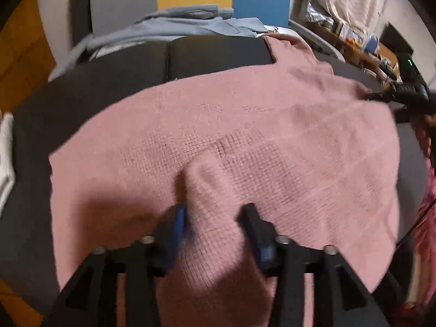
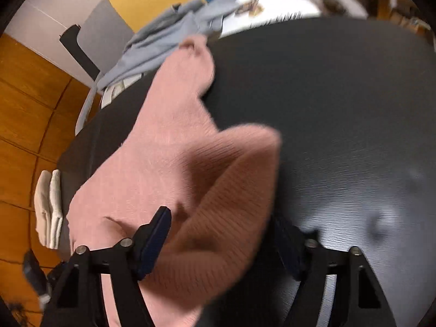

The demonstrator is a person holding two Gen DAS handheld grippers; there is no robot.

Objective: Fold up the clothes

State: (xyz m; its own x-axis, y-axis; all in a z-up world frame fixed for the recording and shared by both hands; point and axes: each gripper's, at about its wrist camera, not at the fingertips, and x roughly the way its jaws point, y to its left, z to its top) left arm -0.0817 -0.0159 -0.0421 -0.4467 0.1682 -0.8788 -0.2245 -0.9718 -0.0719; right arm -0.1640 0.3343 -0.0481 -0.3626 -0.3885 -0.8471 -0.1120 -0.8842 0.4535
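Note:
A pink knitted sweater (image 1: 245,141) lies spread over the dark table (image 2: 340,109). In the left wrist view my left gripper (image 1: 215,215) is low on the near part of the sweater, shut on a raised fold of the knit that runs up between its fingers. In the right wrist view my right gripper (image 2: 222,224) stands open, and the sweater's ribbed hem (image 2: 231,190) is bunched between the wide-spread fingers, hiding the right fingertip. The left wrist view also shows the right gripper (image 1: 381,95) at the sweater's far right edge, held by a hand.
A grey-blue garment (image 1: 177,24) is heaped at the table's back edge. A folded white cloth (image 2: 50,207) lies at the left edge. A cluttered shelf (image 1: 354,41) stands at the back right. Wooden floor (image 2: 21,122) shows on the left.

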